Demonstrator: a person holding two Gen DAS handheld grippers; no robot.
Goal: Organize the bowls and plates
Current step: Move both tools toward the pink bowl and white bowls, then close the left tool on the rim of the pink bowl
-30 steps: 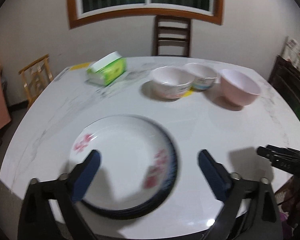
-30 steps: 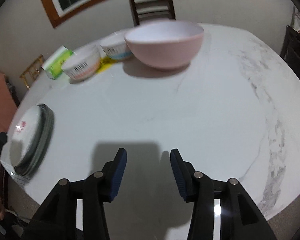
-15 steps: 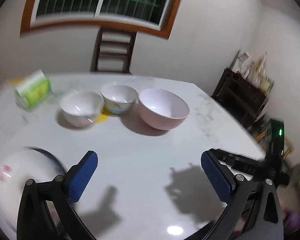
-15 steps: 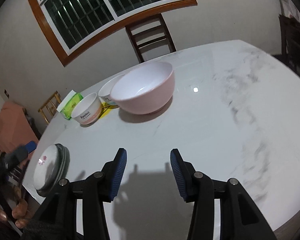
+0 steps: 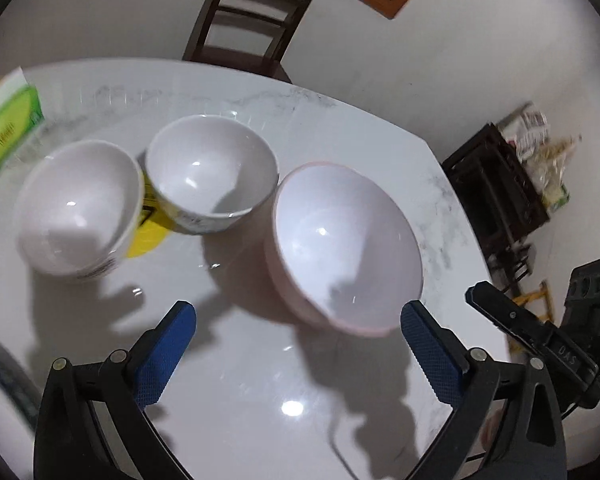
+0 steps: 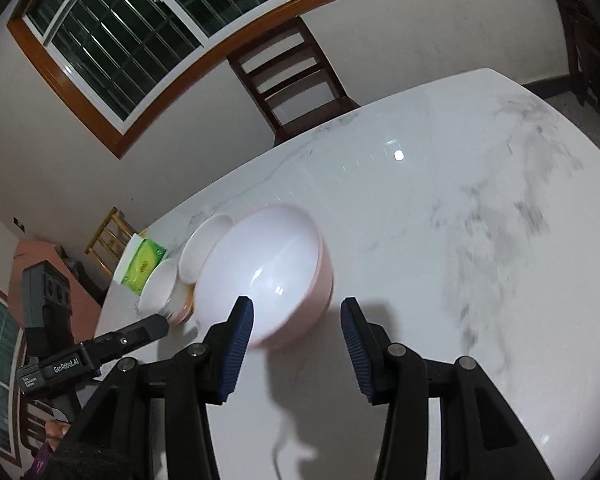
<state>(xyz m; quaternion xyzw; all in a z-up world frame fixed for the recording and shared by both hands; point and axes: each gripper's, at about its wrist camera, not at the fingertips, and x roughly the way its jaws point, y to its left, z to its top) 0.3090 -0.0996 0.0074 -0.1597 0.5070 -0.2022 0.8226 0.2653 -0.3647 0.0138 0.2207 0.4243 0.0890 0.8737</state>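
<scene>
The pink bowl (image 5: 348, 248) stands on the white marble table (image 5: 260, 360), beside two smaller white bowls (image 5: 210, 172). The left gripper (image 5: 298, 340) hangs over it, jaws wide and empty. The right gripper (image 6: 296, 330) is half open, holding nothing.

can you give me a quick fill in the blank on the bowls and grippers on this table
1. The number of bowls on the table is ____.
2. The largest bowl, the pink bowl, holds ____.
3. The green box lies nearest the ____ end of the row of bowls in the left wrist view.
4. The fingers of the left gripper stand ____, with nothing between them.

Missing words: three; nothing; left; open
</scene>
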